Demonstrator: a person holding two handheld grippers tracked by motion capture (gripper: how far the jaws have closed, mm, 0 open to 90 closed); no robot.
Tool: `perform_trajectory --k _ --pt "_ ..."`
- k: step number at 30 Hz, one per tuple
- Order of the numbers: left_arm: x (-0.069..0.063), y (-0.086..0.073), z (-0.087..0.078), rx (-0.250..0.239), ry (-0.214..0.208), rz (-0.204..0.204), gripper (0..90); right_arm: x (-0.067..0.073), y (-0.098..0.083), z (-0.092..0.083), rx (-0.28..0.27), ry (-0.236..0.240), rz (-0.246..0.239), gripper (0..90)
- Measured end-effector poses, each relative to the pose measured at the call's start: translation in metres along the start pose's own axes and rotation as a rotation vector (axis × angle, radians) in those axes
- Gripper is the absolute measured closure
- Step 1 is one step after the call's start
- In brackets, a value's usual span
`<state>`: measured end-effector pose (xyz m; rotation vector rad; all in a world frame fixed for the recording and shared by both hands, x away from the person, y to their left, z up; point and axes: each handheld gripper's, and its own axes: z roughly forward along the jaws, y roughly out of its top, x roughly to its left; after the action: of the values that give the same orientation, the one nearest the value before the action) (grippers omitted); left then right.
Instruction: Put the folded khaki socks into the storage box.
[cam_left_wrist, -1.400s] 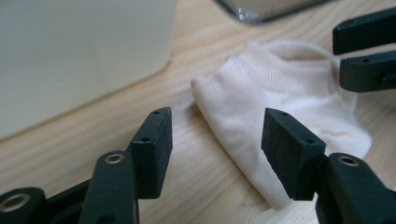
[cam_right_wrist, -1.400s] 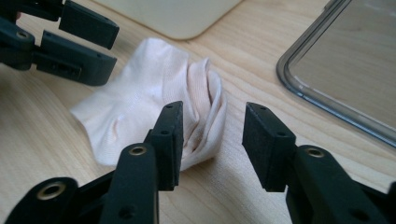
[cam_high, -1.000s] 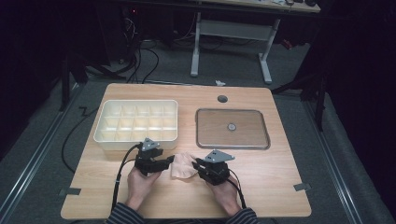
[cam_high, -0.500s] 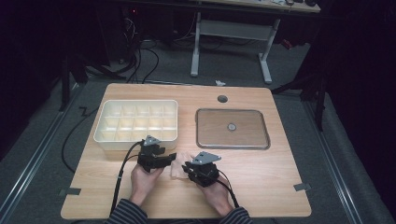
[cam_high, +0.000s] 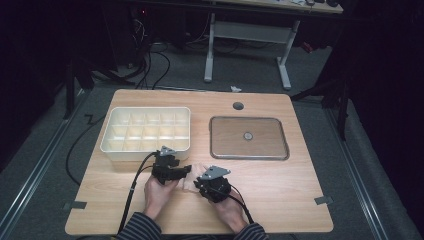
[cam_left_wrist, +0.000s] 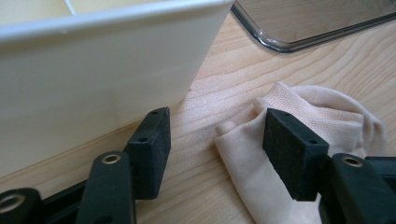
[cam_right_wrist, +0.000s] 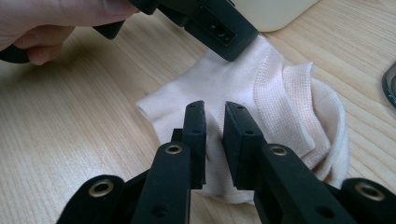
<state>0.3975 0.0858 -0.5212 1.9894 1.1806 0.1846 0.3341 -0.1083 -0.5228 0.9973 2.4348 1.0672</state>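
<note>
- Pale wooden table (cam_high: 280, 190) carrying everything; bare wood around the work.
- Cream divided box (cam_high: 146, 133) just behind the left gripper (cam_left_wrist: 212, 142), near enough to crowd a lift.
- Clear tray (cam_high: 248, 137) farther right, well apart.
- Cream sock (cam_right_wrist: 261, 107) lying crumpled near the table's front, between both grippers: likely light, limp, easily bunched; best pinched at the ribbed cuff.
- Left jaws wide, one pad on the cloth.
- Right gripper (cam_right_wrist: 215, 135) jaws narrow, just been closing, a fold of sock between.
</note>
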Motion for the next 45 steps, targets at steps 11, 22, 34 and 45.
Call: perform_trajectory --k 11,22,34,45 --pt "-0.005 -0.004 0.005 0.026 0.018 0.082 59.9 0.003 -0.002 0.002 0.0 -0.017 -0.031 80.5" --pt "-0.006 -0.005 0.006 0.028 -0.04 0.09 78.1 0.002 -0.003 0.002 -0.005 -0.019 -0.039 80.6" --pt "-0.002 -0.006 0.001 0.03 -0.066 0.084 83.8 0.004 -0.006 0.0 -0.015 -0.024 -0.028 80.4" --pt "-0.001 -0.006 -0.01 0.027 -0.093 0.09 84.1 -0.001 0.0 -0.008 -0.034 0.015 0.022 80.5"
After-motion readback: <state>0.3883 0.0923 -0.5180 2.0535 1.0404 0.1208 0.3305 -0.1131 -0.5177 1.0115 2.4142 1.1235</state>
